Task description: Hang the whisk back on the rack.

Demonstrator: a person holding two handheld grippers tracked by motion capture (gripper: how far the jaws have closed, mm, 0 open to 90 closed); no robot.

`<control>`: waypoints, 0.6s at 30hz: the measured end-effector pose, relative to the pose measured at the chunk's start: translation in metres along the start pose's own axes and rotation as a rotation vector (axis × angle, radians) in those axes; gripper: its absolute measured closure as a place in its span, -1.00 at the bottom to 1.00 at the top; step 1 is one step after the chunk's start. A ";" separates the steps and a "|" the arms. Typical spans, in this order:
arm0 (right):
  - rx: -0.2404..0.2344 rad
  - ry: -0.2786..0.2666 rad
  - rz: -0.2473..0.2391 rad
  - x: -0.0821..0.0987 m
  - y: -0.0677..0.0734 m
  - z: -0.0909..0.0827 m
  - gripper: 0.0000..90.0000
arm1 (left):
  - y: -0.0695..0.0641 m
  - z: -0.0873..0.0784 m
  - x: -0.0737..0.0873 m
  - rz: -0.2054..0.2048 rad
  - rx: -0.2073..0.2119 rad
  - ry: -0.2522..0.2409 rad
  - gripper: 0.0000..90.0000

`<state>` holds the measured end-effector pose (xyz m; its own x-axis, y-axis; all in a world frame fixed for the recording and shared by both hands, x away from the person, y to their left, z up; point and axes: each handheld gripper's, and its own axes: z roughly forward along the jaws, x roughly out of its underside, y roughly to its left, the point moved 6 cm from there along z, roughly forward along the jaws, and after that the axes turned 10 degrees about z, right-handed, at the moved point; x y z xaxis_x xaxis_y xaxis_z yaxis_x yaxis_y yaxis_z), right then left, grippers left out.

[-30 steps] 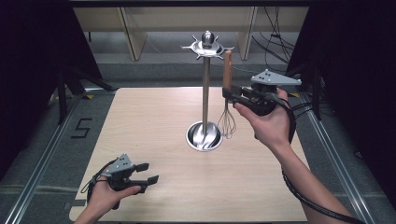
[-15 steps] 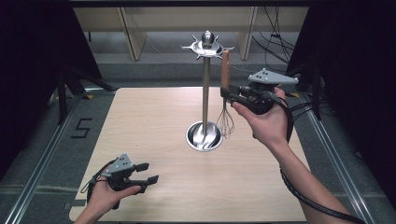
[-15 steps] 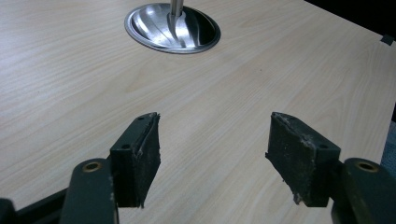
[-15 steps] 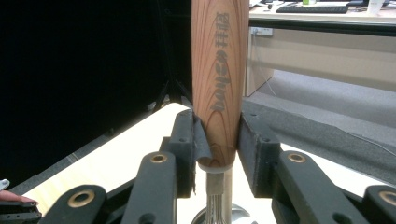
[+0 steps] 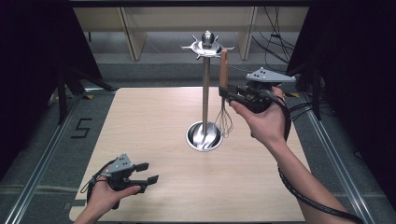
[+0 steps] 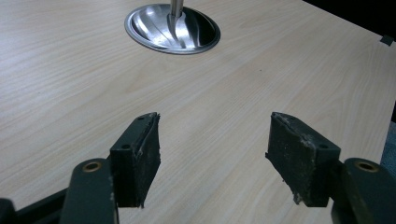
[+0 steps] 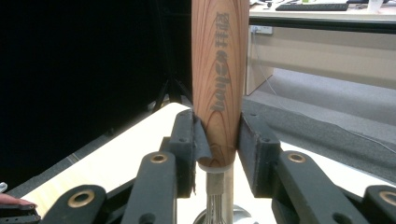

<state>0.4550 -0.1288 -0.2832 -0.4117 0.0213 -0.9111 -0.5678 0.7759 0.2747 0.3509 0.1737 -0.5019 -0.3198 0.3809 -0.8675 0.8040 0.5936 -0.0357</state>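
Counter (image 5: 154, 140) surface was pale wood and carried one fixture: a steel utensil stand (image 5: 205, 93) with a dished round base, a tall upright pole and a crown of hooks at the top. You had it near the middle of the counter, within reach of either hand.

Your right gripper (image 5: 229, 92) was raised beside the pole, just to its right and below the hook crown. Its jaws were clamped on the lower end of the wooden handle of a whisk (image 7: 219, 79), so the handle stood upright and the wire loops hung down just above the base dish. Holding it low on the handle left the top end free, which would suit hanging it on a hook; whether that end carried a loop could not be told.

Your left gripper (image 6: 212, 154) rested low at the near left of the counter, well apart from the stand, jaws spread wide with nothing between them. It was aimed toward the base dish, apparently on standby.
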 end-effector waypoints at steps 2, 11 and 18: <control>-0.002 0.000 -0.004 0.000 0.000 0.000 0.54 | 0.000 0.000 0.000 0.000 0.000 0.000 -0.26; 0.005 0.001 0.004 0.000 0.000 0.005 0.54 | 0.000 0.000 0.000 0.001 0.002 -0.001 -0.26; -0.002 -0.001 0.012 -0.001 0.000 0.009 0.54 | 0.000 0.000 0.000 0.001 0.002 -0.002 -0.26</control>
<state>0.4612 -0.1231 -0.2851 -0.4176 0.0313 -0.9081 -0.5642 0.7744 0.2862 0.3507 0.1734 -0.5014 -0.3182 0.3798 -0.8686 0.8051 0.5920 -0.0361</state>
